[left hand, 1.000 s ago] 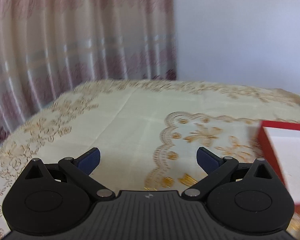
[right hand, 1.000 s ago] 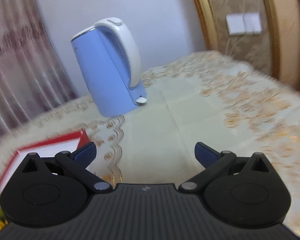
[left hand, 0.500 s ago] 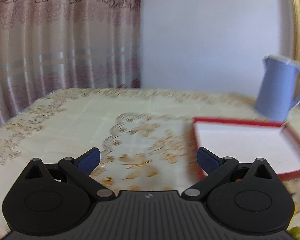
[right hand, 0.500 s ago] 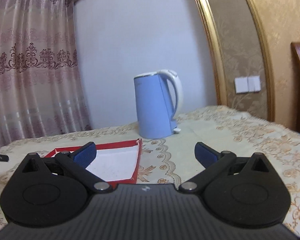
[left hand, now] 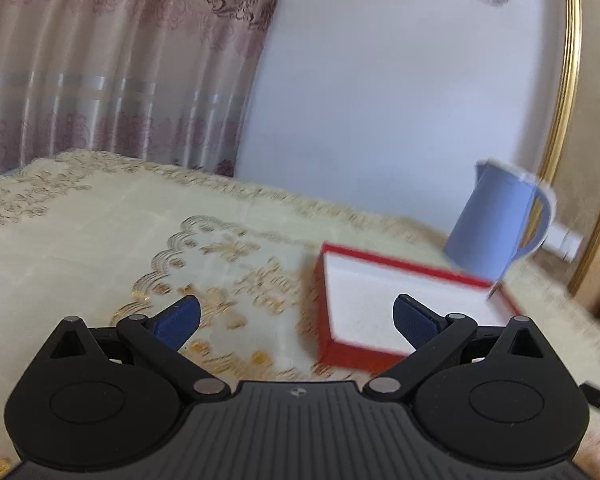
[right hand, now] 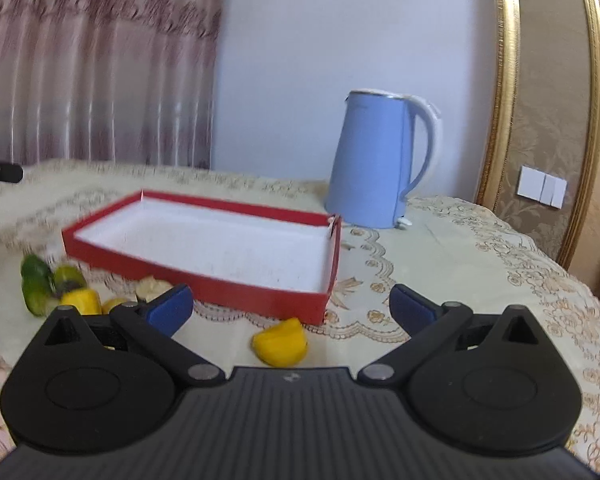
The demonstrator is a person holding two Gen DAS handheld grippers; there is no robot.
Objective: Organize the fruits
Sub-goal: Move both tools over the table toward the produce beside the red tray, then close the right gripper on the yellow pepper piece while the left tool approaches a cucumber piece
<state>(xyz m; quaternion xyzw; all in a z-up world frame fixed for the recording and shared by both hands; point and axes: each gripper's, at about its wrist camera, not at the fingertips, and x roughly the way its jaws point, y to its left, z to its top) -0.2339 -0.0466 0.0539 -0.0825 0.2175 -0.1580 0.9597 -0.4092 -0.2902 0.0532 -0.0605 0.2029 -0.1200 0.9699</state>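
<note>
A shallow red box (right hand: 276, 298) with a white inside lies on the tablecloth; the left wrist view shows the same red box (left hand: 332, 354) ahead and to the right. A yellow fruit (right hand: 279, 345) rests just in front of the box, between the blue fingers of my right gripper (right hand: 290, 308), which is open and holds nothing. Left of it sit a green fruit (right hand: 36, 282), a yellow-green fruit (right hand: 69, 276), another yellow fruit (right hand: 82, 301) and a pale one (right hand: 152, 286). My left gripper (left hand: 296, 318) is open and empty above the cloth.
A blue electric kettle (right hand: 374, 166) stands behind the box, and shows as the kettle (left hand: 496, 220) at the right of the left wrist view. The cream and gold tablecloth (left hand: 100, 220) covers the table. Curtains and a wall stand behind. A dark object (right hand: 0, 172) juts in at the left edge.
Both views have swung and tilted. The box and kettle now fill more of each view, and the fruits in front of the box have come into the right wrist view. Both grippers stay open.
</note>
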